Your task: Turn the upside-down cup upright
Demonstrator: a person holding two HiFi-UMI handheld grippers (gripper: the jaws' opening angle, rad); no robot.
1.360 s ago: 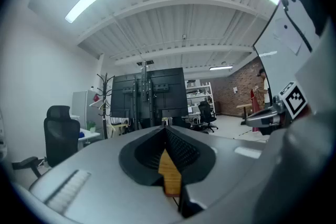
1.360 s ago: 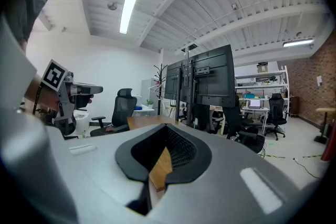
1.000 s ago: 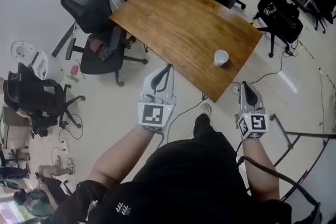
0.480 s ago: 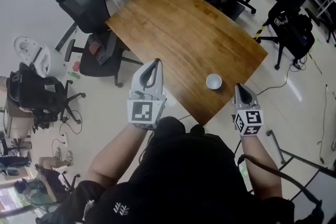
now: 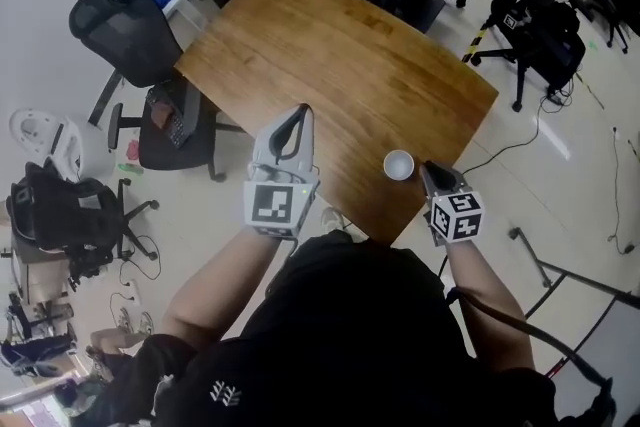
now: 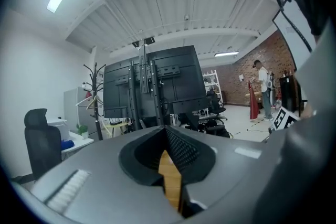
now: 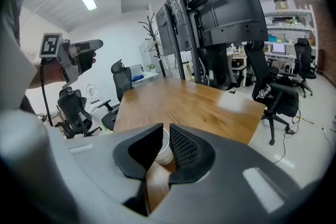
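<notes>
Pale office floor, with a brown wooden table [image 5: 330,65] across the upper centre of the head view.
Item 1: white paper cup [image 5: 398,165], standing on the table near its lower right edge.
Item 2: your right gripper [image 5: 427,171], just right of the cup. Jaws slightly parted, just been opening; the cup shows ahead through the gap, ungripped.
Item 3: your left gripper [image 5: 299,112], centre frame over the table's near edge. Jaws closed on nothing.

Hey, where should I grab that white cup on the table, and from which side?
I'd grip the cup across its side wall, mid-height, coming level from the near table edge. It stands mouth-down, closed base up, so only the tapered wall offers a hold.
</notes>
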